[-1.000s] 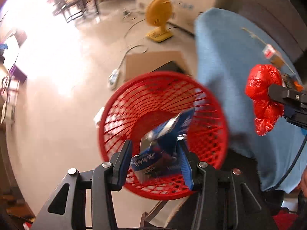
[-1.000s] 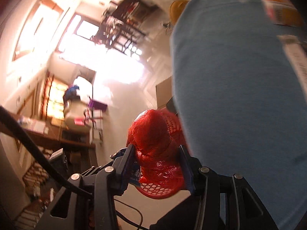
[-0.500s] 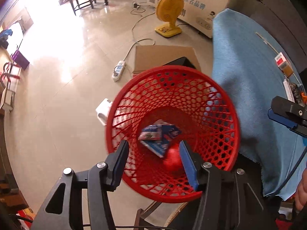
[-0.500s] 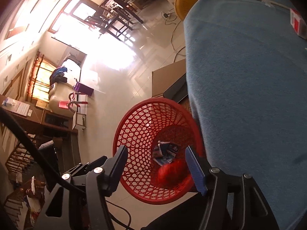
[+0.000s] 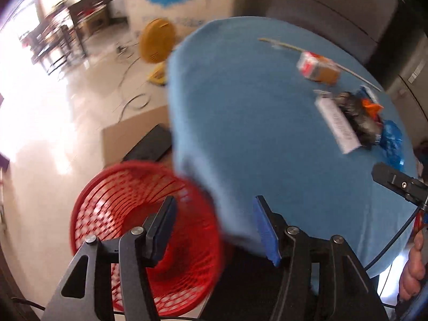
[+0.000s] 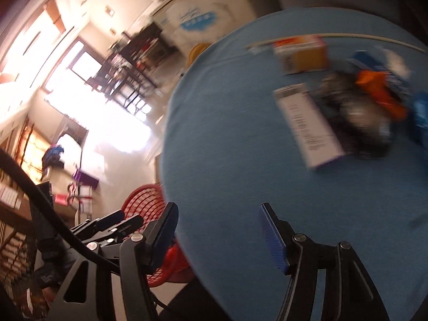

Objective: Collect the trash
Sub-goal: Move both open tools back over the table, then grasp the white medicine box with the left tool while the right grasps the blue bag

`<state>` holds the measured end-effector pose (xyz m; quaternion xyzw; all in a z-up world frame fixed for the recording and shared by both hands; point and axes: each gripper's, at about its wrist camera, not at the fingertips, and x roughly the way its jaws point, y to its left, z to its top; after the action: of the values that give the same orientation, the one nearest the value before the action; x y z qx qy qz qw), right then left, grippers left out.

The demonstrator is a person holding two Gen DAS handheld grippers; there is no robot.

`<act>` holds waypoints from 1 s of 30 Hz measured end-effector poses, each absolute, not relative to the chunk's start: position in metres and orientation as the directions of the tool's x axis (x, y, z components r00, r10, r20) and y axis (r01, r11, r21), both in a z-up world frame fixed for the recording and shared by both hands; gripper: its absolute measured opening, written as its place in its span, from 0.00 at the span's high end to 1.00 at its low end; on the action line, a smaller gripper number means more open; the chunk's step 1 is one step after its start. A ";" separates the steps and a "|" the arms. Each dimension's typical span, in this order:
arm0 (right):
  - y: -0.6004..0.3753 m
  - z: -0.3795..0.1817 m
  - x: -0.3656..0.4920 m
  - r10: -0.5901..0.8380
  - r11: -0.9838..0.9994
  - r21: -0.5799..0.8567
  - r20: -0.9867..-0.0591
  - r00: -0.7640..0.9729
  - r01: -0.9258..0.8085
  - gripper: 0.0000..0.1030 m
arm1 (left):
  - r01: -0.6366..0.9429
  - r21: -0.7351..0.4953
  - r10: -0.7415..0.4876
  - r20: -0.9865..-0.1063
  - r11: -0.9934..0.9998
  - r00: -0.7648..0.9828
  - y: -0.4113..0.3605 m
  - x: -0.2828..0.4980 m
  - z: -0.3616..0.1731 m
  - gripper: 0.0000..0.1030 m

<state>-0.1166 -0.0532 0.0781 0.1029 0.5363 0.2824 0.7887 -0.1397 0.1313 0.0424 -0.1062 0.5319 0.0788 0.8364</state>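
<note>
Both my grippers are empty now. A second ago the left gripper [image 5: 214, 230] pinched a blue packet and the right gripper [image 6: 218, 236] a red bag, both above the red basket [image 5: 112, 203]; those two pieces now lie inside it, so one round of collecting is done. The left jaws have just been opening and stand spread with nothing between them. The right jaws have also just opened and stand spread, nothing between them. Both views have swung away from the basket and up toward the table [image 5: 254, 123].

Going left to right in the left view: bright floor, then a yellow fan [image 5: 156, 40] and a cable well beyond the basket. The basket sits on the floor at the near edge of the table, partly hidden under the hanging blue cloth. On the far right of the cloth lies the remaining trash: a small carton [image 5: 318, 68], a white box [image 5: 337, 124] touching a dark crumpled wrapper [image 5: 355, 112], an orange scrap [image 5: 370, 104] and a blue bag [image 5: 392, 139].

I judge that pile comes next. Nothing blocks the reach, though the pieces overlap and the views are blurred.
</note>
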 end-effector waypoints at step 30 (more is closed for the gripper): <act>-0.305 0.078 -0.041 0.435 0.802 0.587 -0.701 0.565 0.111 0.36 | -0.041 -0.142 -0.119 -0.932 0.989 0.342 0.001 0.054 0.021 0.41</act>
<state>-0.0410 -0.3052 0.0778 0.2994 0.4558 0.0975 0.8325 0.0540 0.0015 0.0208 -0.0699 0.5733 -0.0239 0.8160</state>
